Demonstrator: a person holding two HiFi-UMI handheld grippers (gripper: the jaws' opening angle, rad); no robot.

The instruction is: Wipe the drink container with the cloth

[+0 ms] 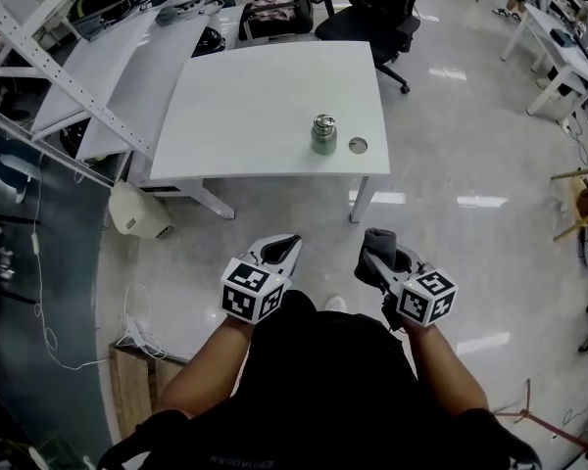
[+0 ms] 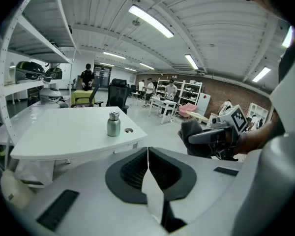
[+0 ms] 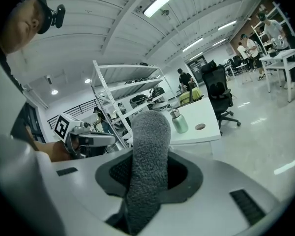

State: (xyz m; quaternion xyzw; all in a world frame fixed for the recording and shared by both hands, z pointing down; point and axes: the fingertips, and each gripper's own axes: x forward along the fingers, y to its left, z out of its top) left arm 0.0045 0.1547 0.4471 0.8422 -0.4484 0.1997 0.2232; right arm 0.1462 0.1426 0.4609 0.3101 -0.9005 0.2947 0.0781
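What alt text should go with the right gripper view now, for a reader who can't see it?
A grey cloth stands clamped between the jaws and fills the middle of the view. Beyond it, a metal drink container stands upright and untouched on a white table. The left gripper shows at the picture's left.

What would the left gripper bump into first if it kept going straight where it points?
Probably the near edge of the white table, close to the steel bottle. Only floor lies between. The left gripper tilts down, though, so it might meet the floor first; depth is unclear.
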